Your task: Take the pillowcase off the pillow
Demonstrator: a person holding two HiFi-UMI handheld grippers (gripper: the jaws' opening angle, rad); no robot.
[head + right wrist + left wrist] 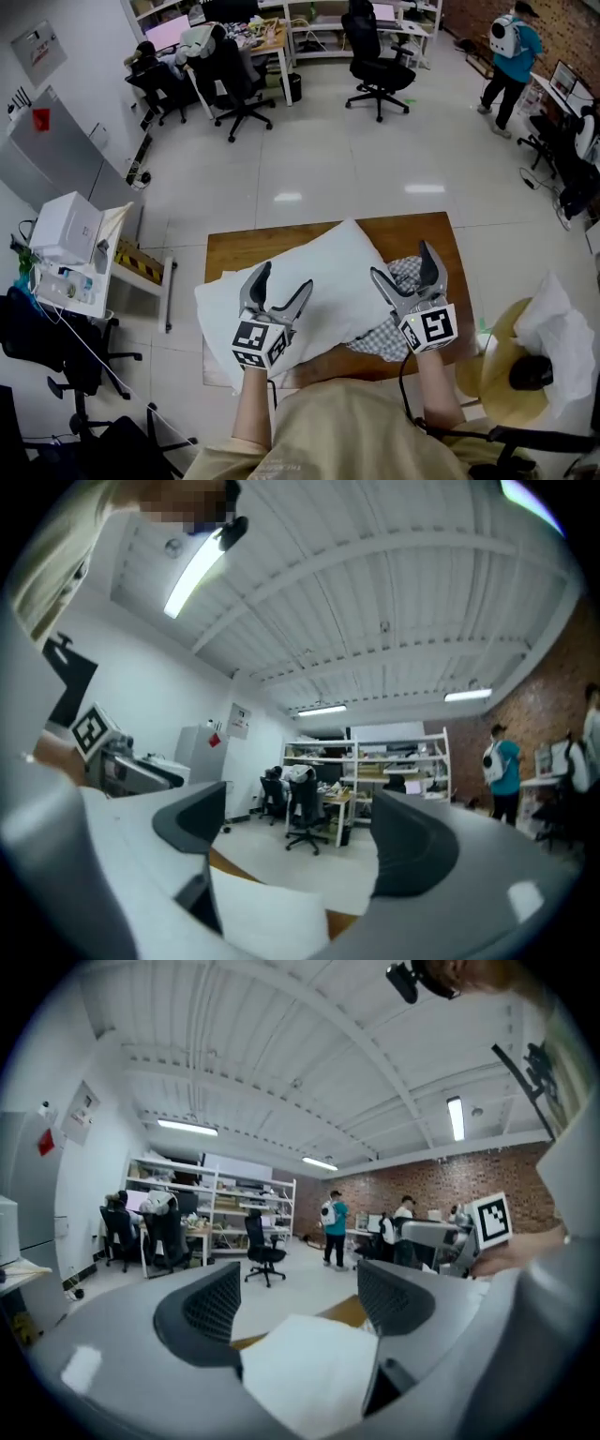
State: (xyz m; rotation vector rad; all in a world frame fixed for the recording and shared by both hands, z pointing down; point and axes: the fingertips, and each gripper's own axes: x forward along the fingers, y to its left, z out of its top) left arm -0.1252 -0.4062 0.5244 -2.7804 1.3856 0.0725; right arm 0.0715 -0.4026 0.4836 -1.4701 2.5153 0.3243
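Note:
A bare white pillow lies slantwise on the brown wooden table. The checked grey-and-white pillowcase lies crumpled under the pillow's right end, near the table's front right. My left gripper hovers above the pillow's near left part, jaws open and empty. My right gripper hangs over the pillowcase, jaws spread wide with nothing between them. Both point level across the room. In the left gripper view the pillow shows below the open left gripper; the right gripper view shows the pillow under the open right gripper.
A cart with white boxes stands left of the table. A round wooden stool with a white bag stands to the right. Office chairs, desks and a person in a teal top are far across the shiny floor.

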